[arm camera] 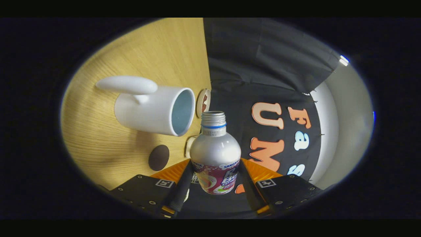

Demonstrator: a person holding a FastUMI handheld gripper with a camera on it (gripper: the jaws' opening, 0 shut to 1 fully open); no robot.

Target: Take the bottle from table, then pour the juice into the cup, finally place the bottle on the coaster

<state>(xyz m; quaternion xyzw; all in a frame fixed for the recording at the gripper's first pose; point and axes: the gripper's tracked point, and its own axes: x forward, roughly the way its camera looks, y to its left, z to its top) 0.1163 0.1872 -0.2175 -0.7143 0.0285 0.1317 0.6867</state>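
Observation:
My gripper (215,176) is shut on a silver bottle (215,154) with a coloured label, both fingers pressing its lower body. The cap is off and a blue ring circles the neck. I am rolled sideways, so the bottle lies level above the wooden table (108,141). Its open mouth sits just beside the rim of a white cup (149,110) with a thick handle, whose pale blue inside faces the bottle. I see no stream of juice. A dark round coaster (159,157) lies on the table by the bottle's shoulder, on the cup's near side.
A second round coaster (203,103) with a brown pattern lies past the cup at the table's edge. A small white round thing (189,146), perhaps the cap, rests beside the bottle. The black cloth wall (263,82) hangs behind the table.

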